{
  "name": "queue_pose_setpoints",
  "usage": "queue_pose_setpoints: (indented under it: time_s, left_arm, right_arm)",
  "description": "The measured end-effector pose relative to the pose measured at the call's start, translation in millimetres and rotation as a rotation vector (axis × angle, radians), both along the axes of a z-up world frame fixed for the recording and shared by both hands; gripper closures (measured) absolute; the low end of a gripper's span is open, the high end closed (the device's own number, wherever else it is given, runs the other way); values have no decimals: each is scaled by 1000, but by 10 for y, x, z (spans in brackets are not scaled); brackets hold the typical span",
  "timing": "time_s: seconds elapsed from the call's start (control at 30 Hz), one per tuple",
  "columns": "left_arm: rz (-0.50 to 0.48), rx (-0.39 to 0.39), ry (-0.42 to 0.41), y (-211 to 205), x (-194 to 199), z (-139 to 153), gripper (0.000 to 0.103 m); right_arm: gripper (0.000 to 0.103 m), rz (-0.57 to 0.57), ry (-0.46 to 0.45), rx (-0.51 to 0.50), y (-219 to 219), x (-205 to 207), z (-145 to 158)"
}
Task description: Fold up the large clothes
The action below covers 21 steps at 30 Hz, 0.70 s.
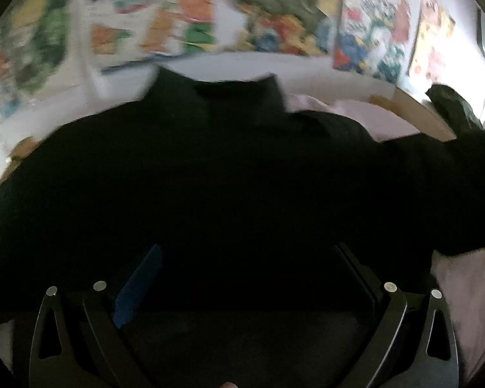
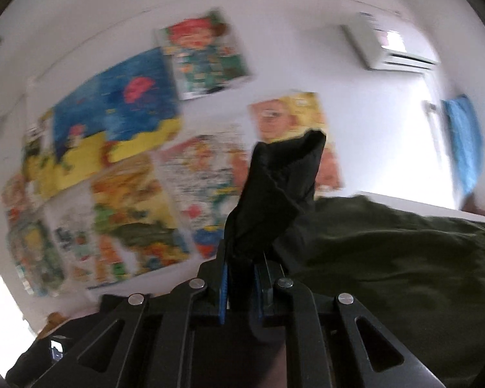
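The black garment (image 1: 229, 174) lies spread over a pale pink surface (image 1: 456, 297) (a bed or covered tabletop, I cannot tell which), its collar toward the far edge and one sleeve trailing to the right edge. The left tongs (image 1: 242, 274) stand wide apart just above the near hem, gripping nothing. The right tongs (image 2: 241, 287) are narrow, pinched on a bunch of black cloth (image 2: 281, 187) that sticks up between the pads, probably part of the same garment. An olive cloth (image 2: 404, 258) lies beside it. The garment looks soft, limp and light, likely to sag and slide when lifted, so a seam, hem or cuff corner would give the firmest hold.
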<state>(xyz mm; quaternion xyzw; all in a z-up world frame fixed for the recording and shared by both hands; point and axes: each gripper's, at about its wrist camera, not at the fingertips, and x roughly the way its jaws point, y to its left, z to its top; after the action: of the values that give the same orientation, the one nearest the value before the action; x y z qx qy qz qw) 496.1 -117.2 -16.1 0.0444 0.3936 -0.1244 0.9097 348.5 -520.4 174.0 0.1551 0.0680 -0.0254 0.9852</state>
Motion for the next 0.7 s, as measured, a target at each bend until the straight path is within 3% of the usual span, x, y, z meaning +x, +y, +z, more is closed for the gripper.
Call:
queue_pose_setpoints:
  time_s: [0.1,0.3,0.5,0.7]
  left_arm:
    - [49,-38,11,501,-195,87,2]
    - [149,-298,130,1555,-284,119,2]
    - [198,-517,86,2323,-319,311,2]
    - [163,-703,67,2570,-310,396,2]
  right_arm:
    - [90,119,-5,-53,561,120,48]
    - [90,413,36,-144,1825,436,-192]
    - [90,576,196,-224,2810,813,-830]
    - [90,661,380,-260,3373,1096,-1574]
